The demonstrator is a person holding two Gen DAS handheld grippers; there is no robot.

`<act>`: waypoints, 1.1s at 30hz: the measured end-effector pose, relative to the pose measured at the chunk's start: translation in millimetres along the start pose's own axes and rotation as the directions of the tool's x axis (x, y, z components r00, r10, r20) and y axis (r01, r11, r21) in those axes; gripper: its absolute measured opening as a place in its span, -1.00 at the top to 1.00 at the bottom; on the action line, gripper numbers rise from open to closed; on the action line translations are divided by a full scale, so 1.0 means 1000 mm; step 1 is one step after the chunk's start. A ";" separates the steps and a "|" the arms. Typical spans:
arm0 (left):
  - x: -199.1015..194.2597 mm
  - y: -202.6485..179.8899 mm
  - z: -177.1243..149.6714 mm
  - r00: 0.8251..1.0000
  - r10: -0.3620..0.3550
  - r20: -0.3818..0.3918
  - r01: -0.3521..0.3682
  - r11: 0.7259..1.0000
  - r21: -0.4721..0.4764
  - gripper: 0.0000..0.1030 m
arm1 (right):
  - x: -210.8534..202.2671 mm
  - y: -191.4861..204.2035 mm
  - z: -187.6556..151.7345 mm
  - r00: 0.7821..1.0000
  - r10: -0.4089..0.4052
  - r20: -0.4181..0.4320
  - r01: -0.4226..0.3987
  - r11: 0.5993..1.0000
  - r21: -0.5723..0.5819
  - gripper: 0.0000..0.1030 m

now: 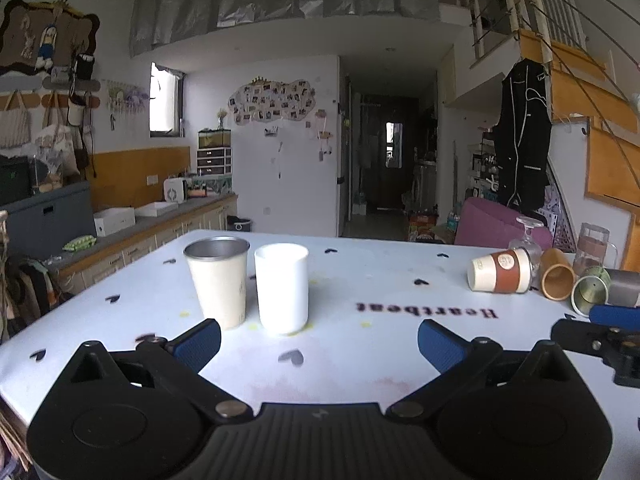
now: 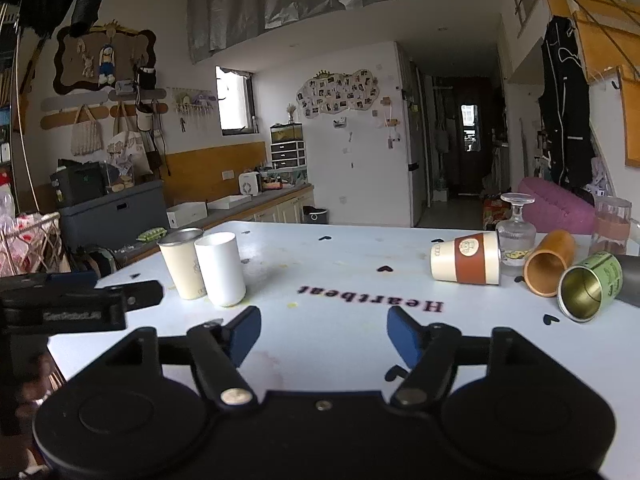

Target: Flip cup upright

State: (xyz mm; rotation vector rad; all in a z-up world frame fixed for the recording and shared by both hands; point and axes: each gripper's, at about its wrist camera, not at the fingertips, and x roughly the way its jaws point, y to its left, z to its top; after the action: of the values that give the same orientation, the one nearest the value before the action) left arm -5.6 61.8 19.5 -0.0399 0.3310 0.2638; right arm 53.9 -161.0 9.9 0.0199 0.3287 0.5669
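Right of the "Heartbeat" lettering [image 2: 370,300] on the pale table [image 2: 340,248], I see the paper cup [image 2: 466,264] with its brown sleeve lying on its side, well beyond my right gripper [image 2: 324,338], whose jaws are spread and hold nothing. Further right of the lettering lie an orange cup [image 2: 549,266] and a green tin [image 2: 590,286], both tipped over and hollow. Left of the lettering, two cups stand upright: cream [image 1: 218,280] and white [image 1: 282,288], just ahead of my left gripper [image 1: 320,344], also spread wide.
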 end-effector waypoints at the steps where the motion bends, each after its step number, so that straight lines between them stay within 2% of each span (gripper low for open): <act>1: -0.003 0.000 -0.002 1.000 -0.007 -0.001 0.007 1.000 -0.001 -1.00 | 0.000 0.000 -0.001 1.000 -0.005 0.000 0.005 1.000 -0.004 -0.51; 7: -0.021 0.000 -0.010 1.000 -0.001 0.020 0.000 1.000 0.020 -1.00 | -0.002 -0.001 -0.005 1.000 -0.029 0.005 0.029 0.999 -0.020 -0.82; 11: -0.021 0.002 -0.013 1.000 -0.001 0.004 0.001 1.000 0.015 -1.00 | -0.003 -0.002 -0.007 0.998 -0.059 0.010 0.059 0.998 -0.021 -1.00; 18: -0.020 0.004 -0.018 1.000 0.002 -0.014 -0.002 1.000 0.004 -1.00 | -0.002 -0.003 -0.010 0.994 -0.108 0.017 0.109 0.994 -0.034 -1.00; 33: -0.018 0.002 -0.021 1.000 0.002 -0.015 -0.002 1.000 0.002 -1.00 | -0.001 0.000 -0.014 0.994 -0.114 0.004 0.114 0.992 -0.052 -1.00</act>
State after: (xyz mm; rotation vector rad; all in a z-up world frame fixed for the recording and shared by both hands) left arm -29.4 57.7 6.0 -0.0399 0.3457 0.2658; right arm 48.7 -162.5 -2.9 -0.0482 0.3123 0.4623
